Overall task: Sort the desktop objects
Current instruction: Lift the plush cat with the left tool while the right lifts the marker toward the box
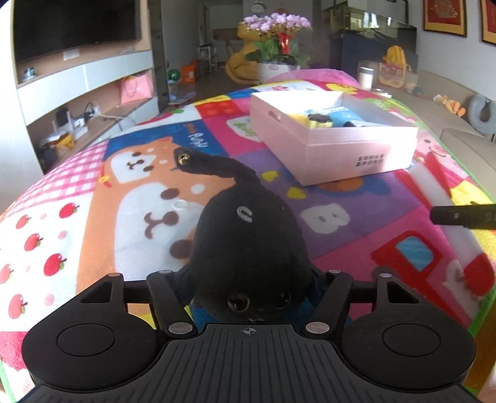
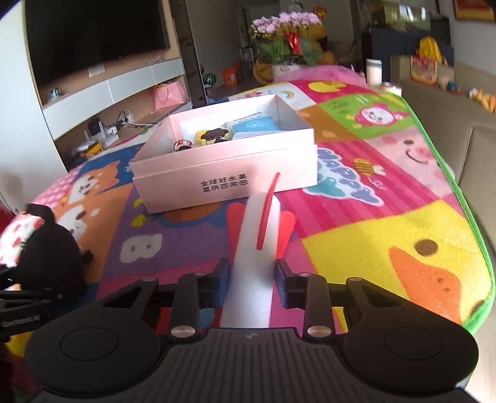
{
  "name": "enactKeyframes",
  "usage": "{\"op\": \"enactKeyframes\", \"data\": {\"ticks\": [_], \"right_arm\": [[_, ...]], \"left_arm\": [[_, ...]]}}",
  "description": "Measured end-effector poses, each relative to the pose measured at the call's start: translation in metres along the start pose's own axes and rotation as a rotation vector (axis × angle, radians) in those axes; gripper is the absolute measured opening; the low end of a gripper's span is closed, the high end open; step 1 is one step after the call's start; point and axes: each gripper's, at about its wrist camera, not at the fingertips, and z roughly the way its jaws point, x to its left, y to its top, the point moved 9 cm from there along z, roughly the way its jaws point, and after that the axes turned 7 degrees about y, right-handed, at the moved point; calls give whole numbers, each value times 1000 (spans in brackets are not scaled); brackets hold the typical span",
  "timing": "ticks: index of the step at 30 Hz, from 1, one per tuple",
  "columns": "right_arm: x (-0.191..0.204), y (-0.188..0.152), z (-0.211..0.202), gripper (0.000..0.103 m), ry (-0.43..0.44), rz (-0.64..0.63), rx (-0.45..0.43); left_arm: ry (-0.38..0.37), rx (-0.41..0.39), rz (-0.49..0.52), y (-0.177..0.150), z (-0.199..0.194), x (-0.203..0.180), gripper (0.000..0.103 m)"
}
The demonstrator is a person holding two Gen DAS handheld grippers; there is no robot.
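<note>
Gripping a black plush toy (image 1: 245, 235) by its lower end, the left tongs (image 1: 248, 288) hold it above a tabletop covered by a bright cartoon play mat (image 1: 93, 217). The toy's body fills the gap between the two fingers, its rounded bulk rising away from the camera, with a thin limb or tail curling up to a shiny gold stud at the tip. Two glossy eyes show close to the tongs' base.

The right tongs (image 2: 252, 272) are clenched on a white plush toy (image 2: 254, 248) with red trim, a long pale shape that runs forward between the fingers and points at the pink box (image 2: 229, 173). A red strip stands up along its top, and red flaps spread to either side near its far end. Whether it touches the mat cannot be told.

The box sits open on the mat ahead of both tongs, nearer the right pair, with black printed characters on its near wall. Inside lie a small yellow figure with a dark top (image 2: 212, 136), a blue and white packet (image 2: 254, 125) and, at the left, a small round red and white item (image 2: 181, 145).

From the right wrist view the black toy and the left tongs appear at the far left edge, well apart from the box. Beyond the tabletop stand a pot of purple flowers (image 1: 276, 34) and a wall television (image 1: 71, 24).
</note>
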Motion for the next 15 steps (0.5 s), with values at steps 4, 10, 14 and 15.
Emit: {"op": "enactKeyframes", "data": {"ticks": [4, 10, 14, 15], "right_arm": [[-16, 11, -34, 29, 42, 77, -52], [-31, 29, -68, 29, 7, 99, -169], [-31, 27, -67, 28, 29, 107, -164], [-32, 27, -66, 28, 26, 106, -159]], "left_arm": [[-125, -44, 0, 30, -19, -17, 70], [-203, -225, -8, 146, -31, -33, 70], [-226, -242, -87, 203, -2, -44, 70], [-226, -236, -99, 211, 10, -47, 71]]}}
